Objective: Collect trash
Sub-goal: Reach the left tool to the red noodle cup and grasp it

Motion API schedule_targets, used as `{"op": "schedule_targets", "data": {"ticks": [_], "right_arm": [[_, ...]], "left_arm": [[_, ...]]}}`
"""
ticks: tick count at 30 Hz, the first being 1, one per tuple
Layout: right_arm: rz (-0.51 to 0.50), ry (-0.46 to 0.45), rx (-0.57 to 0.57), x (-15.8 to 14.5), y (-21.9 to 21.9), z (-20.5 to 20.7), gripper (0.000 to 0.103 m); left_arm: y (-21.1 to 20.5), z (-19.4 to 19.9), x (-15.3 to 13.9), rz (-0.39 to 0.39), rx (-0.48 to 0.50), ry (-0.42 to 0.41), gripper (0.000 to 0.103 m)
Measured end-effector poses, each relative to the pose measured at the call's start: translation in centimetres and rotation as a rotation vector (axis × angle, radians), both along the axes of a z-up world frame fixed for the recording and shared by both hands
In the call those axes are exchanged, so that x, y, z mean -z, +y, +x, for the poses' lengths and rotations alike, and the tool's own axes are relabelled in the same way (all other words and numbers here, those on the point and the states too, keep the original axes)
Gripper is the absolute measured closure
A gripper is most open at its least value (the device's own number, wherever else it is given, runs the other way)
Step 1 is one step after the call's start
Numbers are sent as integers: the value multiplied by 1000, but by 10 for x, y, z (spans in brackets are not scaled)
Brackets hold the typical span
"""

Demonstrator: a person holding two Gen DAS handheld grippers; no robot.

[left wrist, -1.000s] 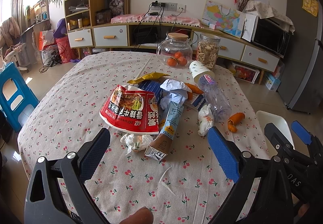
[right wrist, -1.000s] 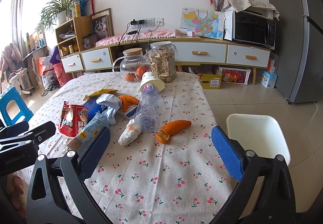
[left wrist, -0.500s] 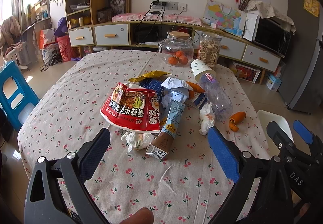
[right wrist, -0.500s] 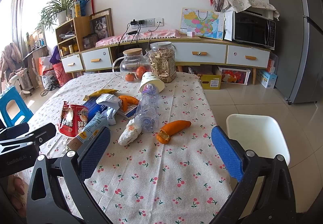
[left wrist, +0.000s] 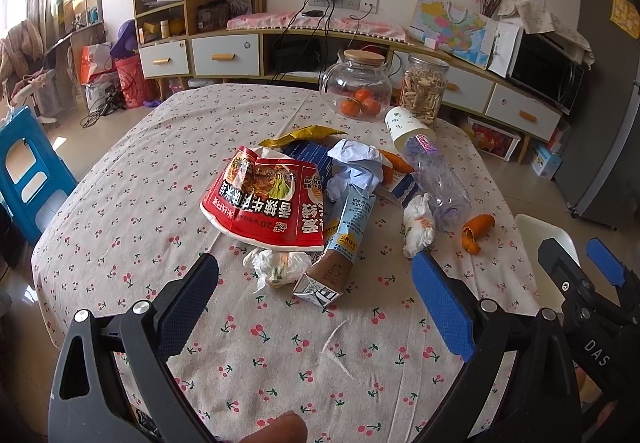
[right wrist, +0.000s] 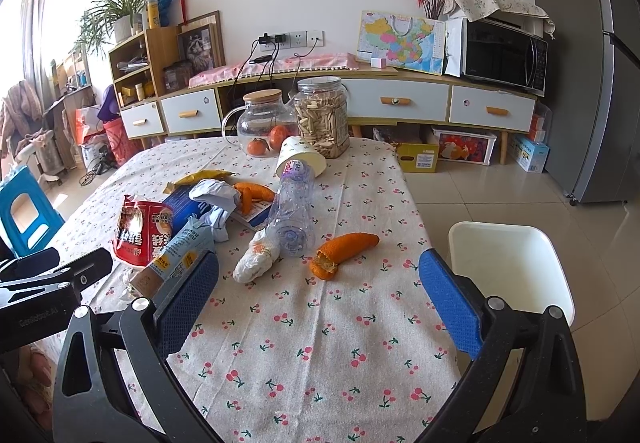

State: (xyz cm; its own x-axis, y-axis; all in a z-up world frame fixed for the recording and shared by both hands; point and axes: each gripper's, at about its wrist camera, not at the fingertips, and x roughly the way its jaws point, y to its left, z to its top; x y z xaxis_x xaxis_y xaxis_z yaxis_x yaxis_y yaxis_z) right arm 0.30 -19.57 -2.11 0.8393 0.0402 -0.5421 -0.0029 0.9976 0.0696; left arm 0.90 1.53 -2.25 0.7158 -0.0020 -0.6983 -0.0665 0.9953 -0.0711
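Both grippers hang over the near edge of the table (left wrist: 132, 203), which is covered in a cherry-print cloth, and both have their fingers spread wide with nothing between them.

The left gripper (left wrist: 316, 295) faces the heap of trash in the middle. Just ahead of its fingertips, roughly centred between them, lies a milk carton (left wrist: 344, 239) with its folded end nearest the gripper. A crumpled white wrapper (left wrist: 276, 263) sits beside the carton, towards the left finger. Behind these is a squashed red noodle cup (left wrist: 264, 203), then a ball of pale paper (left wrist: 354, 163).

The right gripper (right wrist: 318, 291) is set further along the same edge. An orange peel (right wrist: 340, 249) lies ahead of it, between the lines of its fingers, apart from both. A wadded tissue (right wrist: 256, 261) rests left of the peel, touching the base of a clear plastic bottle (right wrist: 292, 211) on its side. The carton's end is partly hidden behind the left finger.

A white bin (right wrist: 508, 275) stands on the floor beside the table, beyond the right finger.
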Motion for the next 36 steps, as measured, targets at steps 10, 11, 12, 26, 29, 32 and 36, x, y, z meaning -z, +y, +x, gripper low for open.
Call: {"op": "schedule_targets", "data": {"ticks": [10,11,12,26,29,32,36], "right_arm": [[205,298,-39,23,-11,39,7],[220,316,-41,21,-14,42,7],[229,329,-44,19,-15,45,7],[244,414,29,36,-50,91,7],[297,475,28,51,-55,94,7],[258,473,30,52,-50,93,7],[251,469,15,51,-45,94,7]], "left_arm": [[59,39,27,-186,-126,177,8],[62,45,24,-194,-129,175,6],[65,52,21,-198,-133,170,7],[40,138,47,0,-46,268,7],[36,153,52,57,-38,268,6],[35,165,52,79,-17,281,6],[36,163,38,72,-8,259,6]]}}
